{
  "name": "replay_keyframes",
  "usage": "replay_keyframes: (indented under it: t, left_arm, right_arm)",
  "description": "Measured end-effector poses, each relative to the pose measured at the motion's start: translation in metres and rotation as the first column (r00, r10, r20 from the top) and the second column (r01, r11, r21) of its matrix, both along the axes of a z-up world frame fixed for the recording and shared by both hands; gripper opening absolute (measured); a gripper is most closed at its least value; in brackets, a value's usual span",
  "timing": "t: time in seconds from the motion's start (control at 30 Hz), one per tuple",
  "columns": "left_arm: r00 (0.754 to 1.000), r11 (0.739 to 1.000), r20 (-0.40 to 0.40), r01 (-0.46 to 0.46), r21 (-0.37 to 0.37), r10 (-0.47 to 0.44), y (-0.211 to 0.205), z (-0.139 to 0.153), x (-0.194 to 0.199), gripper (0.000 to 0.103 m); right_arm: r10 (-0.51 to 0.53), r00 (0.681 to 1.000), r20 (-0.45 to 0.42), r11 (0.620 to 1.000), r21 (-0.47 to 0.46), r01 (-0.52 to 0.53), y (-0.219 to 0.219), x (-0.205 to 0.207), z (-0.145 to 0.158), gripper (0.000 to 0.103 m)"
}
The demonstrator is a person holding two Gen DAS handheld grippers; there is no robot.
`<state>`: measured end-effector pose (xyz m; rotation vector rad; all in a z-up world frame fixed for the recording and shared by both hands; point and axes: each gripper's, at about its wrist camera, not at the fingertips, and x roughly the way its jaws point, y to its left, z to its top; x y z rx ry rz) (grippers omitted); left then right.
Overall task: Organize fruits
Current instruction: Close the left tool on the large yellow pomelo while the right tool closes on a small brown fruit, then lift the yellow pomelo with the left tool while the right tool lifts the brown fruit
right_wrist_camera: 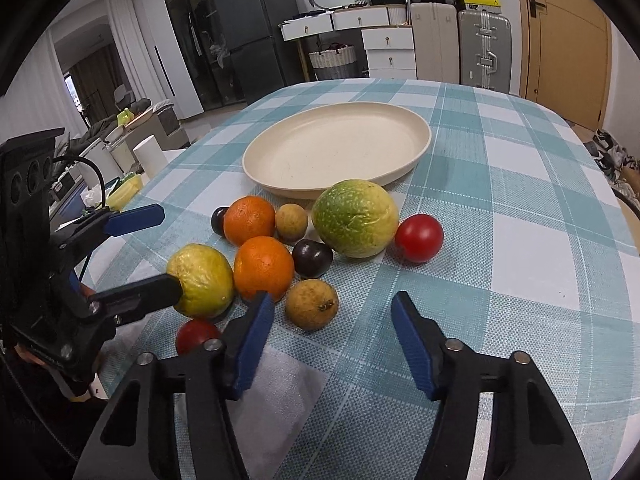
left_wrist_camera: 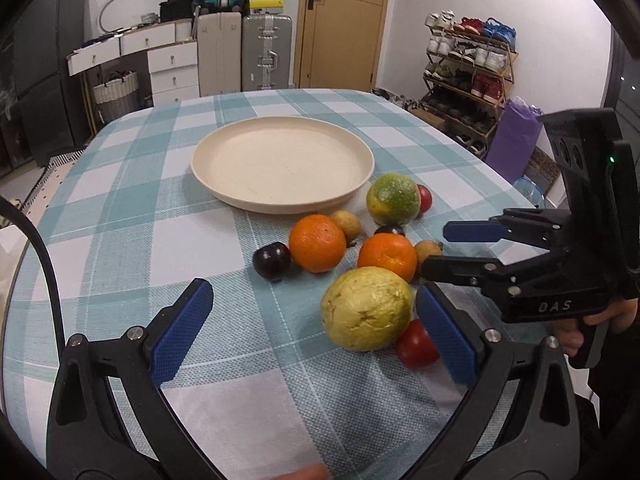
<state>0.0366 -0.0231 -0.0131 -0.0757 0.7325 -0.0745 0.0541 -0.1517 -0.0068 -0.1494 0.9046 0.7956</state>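
A cream plate (left_wrist_camera: 280, 140) (right_wrist_camera: 340, 140) stands empty on the checked tablecloth. In front of it lies a cluster of fruit: two oranges (left_wrist_camera: 317, 243) (left_wrist_camera: 387, 256), a green-yellow fruit (left_wrist_camera: 394, 199), a yellow fruit (left_wrist_camera: 366, 308), dark plums (left_wrist_camera: 272, 261), small brown fruits and red tomatoes (left_wrist_camera: 416, 344). My left gripper (left_wrist_camera: 316, 320) (right_wrist_camera: 160, 250) is open; the yellow fruit (right_wrist_camera: 200, 280) sits between its fingers, close to the right pad (left_wrist_camera: 446, 336). My right gripper (right_wrist_camera: 332, 332) (left_wrist_camera: 452, 250) is open, with a small brown fruit (right_wrist_camera: 312, 304) just ahead between its tips, untouched.
The table's far edge lies behind the plate. Beyond it stand suitcases (left_wrist_camera: 266, 56), white drawers (left_wrist_camera: 172, 68) and a door. A shoe rack (left_wrist_camera: 468, 76) is at the right, a fridge (right_wrist_camera: 248, 28) at the left. A person's hand (left_wrist_camera: 592, 320) holds the right gripper.
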Motion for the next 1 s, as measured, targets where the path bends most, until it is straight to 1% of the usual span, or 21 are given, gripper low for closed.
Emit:
replay_keyframes:
  t: [0.07,0.13,0.27,0.3,0.37,0.43,0.47,0.53,0.63,0.7,0.9,1.0]
  left_arm:
    - [1.000,1.000,-0.018,0.020,-0.002,-0.020,-0.003,-0.002,0.004,0.099]
    - [0.999,1.000,-0.040,0.028,0.002,-0.028,-0.006,-0.005,0.008,0.090]
    - [0.995,0.998,-0.078,0.058,-0.039,-0.061,-0.008,-0.010,0.017,0.083]
    - [0.994,0.997,-0.085,0.061,-0.042,-0.064,-0.009,-0.011,0.019,0.079]
    - [0.993,0.996,-0.089,0.076,-0.046,-0.080,-0.013,-0.012,0.020,0.076]
    - [0.991,0.995,-0.092,0.089,-0.050,-0.094,-0.015,-0.012,0.021,0.072]
    - [0.990,0.994,-0.097,0.094,-0.054,-0.099,-0.016,-0.012,0.022,0.071]
    - [0.988,0.992,-0.106,0.106,-0.069,-0.113,-0.018,-0.013,0.024,0.063]
    - [0.985,0.988,-0.109,0.124,-0.094,-0.134,-0.018,-0.012,0.023,0.054]
    - [0.985,0.988,-0.112,0.123,-0.093,-0.133,-0.017,-0.012,0.023,0.051]
    - [0.987,0.986,-0.097,0.120,-0.115,-0.132,-0.012,-0.011,0.017,0.050]
    - [0.990,0.987,-0.075,0.110,-0.118,-0.119,-0.007,-0.006,0.013,0.050]
  right_arm:
    - [0.005,1.000,-0.012,1.000,-0.006,-0.005,0.002,0.003,-0.002,0.053]
    - [0.012,1.000,-0.016,1.000,-0.011,-0.013,0.004,0.003,-0.003,0.052]
    - [0.025,0.999,-0.025,1.000,-0.004,-0.025,0.005,0.003,-0.002,0.045]
    - [0.026,0.999,-0.026,1.000,-0.005,-0.026,0.006,0.003,-0.002,0.044]
    - [0.034,0.999,-0.029,0.999,-0.001,-0.034,0.007,0.003,-0.002,0.040]
    - [0.040,0.999,-0.023,0.999,-0.004,-0.040,0.009,0.002,-0.003,0.037]
    - [0.043,0.999,-0.022,0.999,-0.006,-0.043,0.009,0.001,-0.003,0.034]
    - [0.050,0.998,-0.023,0.999,-0.005,-0.051,0.011,-0.001,-0.003,0.030]
    - [0.051,0.999,-0.011,0.999,-0.011,-0.051,0.012,-0.002,-0.003,0.030]
    - [0.050,0.999,-0.012,0.999,-0.010,-0.050,0.012,-0.003,-0.003,0.030]
    - [0.037,0.999,0.003,0.999,-0.002,-0.037,0.009,-0.005,0.000,0.029]
    - [0.031,0.999,0.017,0.999,0.012,-0.031,0.006,-0.006,0.003,0.029]
